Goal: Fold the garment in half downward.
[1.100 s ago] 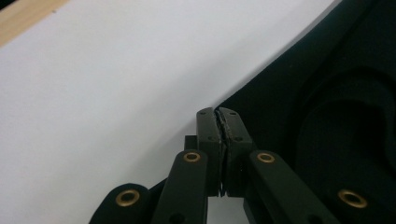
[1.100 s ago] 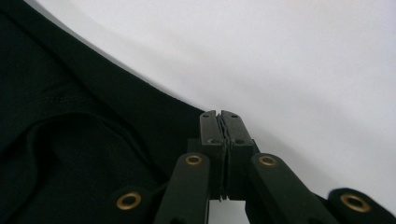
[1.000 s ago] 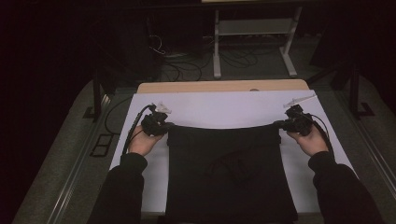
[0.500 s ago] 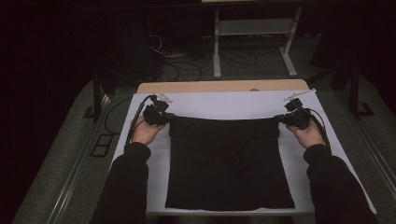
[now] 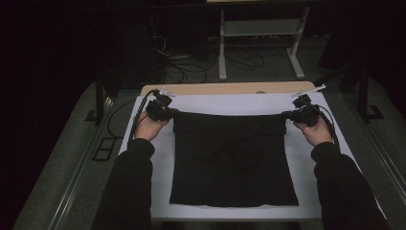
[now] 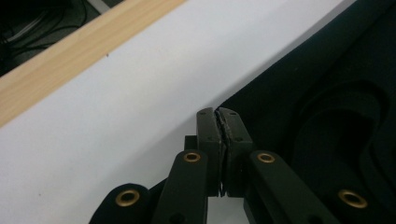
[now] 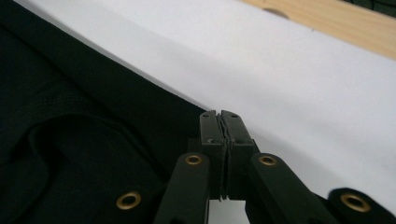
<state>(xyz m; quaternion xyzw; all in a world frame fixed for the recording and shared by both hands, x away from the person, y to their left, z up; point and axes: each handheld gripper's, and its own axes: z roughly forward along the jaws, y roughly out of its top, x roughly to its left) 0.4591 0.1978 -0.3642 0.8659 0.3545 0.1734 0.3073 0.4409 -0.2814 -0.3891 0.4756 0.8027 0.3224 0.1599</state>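
Black cloth [image 5: 234, 163] on white table cover [image 5: 230, 103].

A white sheet [image 5: 230, 103] covers the tabletop [image 5: 225, 88], whose wood edge shows at the far side. Behind it, cables [image 5: 191, 67] lie on the floor near a white stand [image 5: 261, 28].

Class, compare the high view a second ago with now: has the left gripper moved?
Yes. The left gripper, shut on the black cloth, has gone toward the table's wooden far edge, carrying the cloth's corner with it.

Black cloth [image 5: 233, 163], flat, far edge stretched
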